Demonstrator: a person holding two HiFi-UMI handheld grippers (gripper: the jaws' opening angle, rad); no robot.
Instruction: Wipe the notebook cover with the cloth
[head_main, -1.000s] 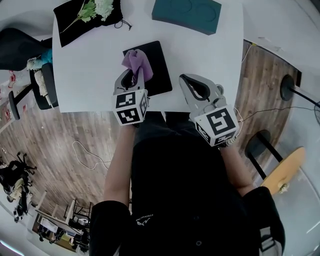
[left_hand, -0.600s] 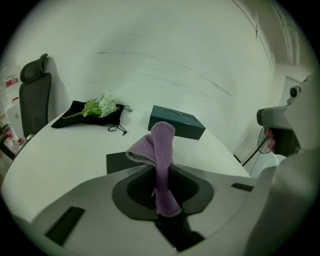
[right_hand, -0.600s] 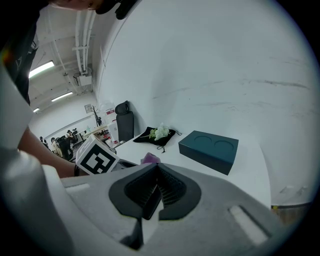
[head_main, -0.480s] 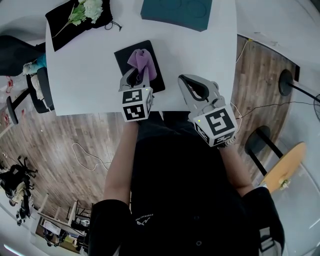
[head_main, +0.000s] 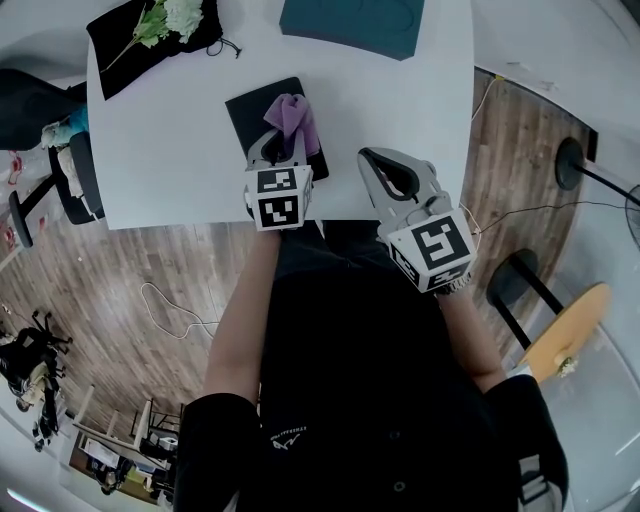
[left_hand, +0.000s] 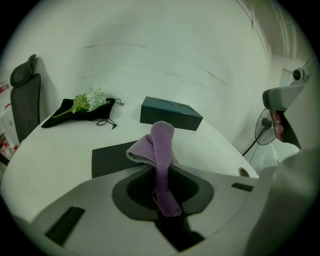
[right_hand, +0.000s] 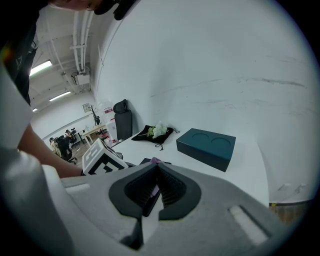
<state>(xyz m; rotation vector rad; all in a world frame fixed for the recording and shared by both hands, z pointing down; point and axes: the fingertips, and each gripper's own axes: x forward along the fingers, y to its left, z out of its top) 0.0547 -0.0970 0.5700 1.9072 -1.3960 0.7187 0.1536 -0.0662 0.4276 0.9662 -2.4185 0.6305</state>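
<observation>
A black notebook (head_main: 252, 112) lies flat near the white table's front edge, also showing in the left gripper view (left_hand: 112, 156). My left gripper (head_main: 282, 142) is shut on a purple cloth (head_main: 294, 114), which rests on the right part of the cover. In the left gripper view the cloth (left_hand: 162, 150) runs up out of the left gripper (left_hand: 157, 168) and folds over ahead of it. My right gripper (head_main: 375, 160) hangs over the table's front edge to the right of the notebook, shut and holding nothing; its tips (right_hand: 156, 165) meet.
A teal box (head_main: 350, 22) sits at the back of the white table (head_main: 170, 150). At the back left a black pouch (head_main: 135, 45) carries white flowers (head_main: 172, 15). A dark chair (head_main: 35, 100) stands left of the table, and a stool (head_main: 560, 340) to my right.
My left gripper has dragged the cloth from the left part of the cover to its right part. The right gripper has stayed where it was.
</observation>
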